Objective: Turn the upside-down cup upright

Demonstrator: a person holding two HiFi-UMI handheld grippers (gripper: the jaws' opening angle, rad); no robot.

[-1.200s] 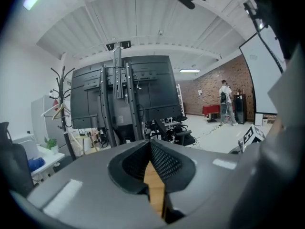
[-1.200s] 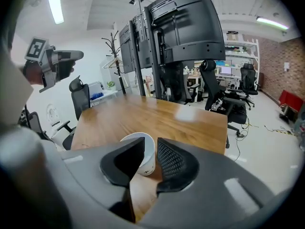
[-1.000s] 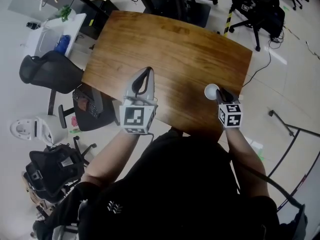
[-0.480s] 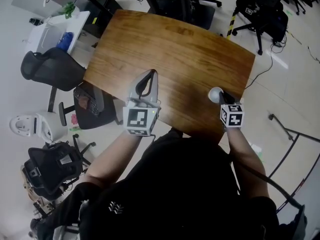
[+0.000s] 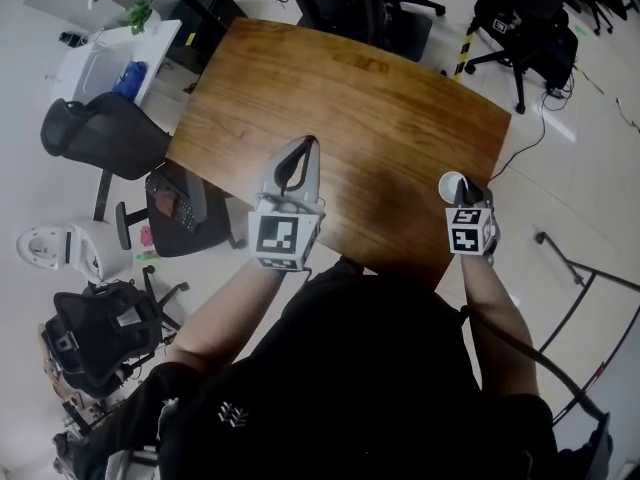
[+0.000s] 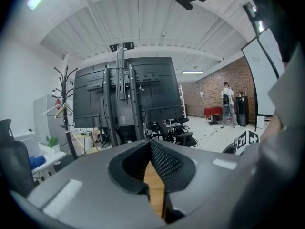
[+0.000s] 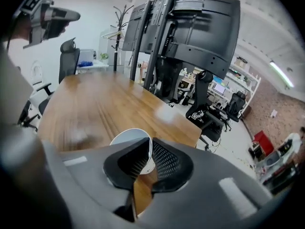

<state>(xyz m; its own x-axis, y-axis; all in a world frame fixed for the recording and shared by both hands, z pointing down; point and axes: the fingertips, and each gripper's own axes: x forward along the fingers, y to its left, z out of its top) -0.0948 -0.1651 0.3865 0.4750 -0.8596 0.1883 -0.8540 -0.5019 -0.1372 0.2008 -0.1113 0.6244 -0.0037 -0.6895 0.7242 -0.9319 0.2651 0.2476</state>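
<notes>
A white paper cup is at the right end of the wooden table, near its front corner. My right gripper is shut on the cup's wall; its jaws have just been closing with that wall between them. In the right gripper view the cup is pinched at its rim between my right gripper jaws. From the head view the cup's grey inside shows, its mouth facing up. My left gripper hovers shut and empty over the table's front middle, and in its own view the left gripper holds nothing.
Black office chairs stand left of the table, another chair at its far end. A small white table is at the far left. A black metal frame lies on the floor to the right. Tall black screen stands rise beyond the table.
My right gripper has shifted right toward the table's corner and rolled, with the cup in it. The cup's mouth shows now, where before only its white outside showed. The left gripper stayed put.
</notes>
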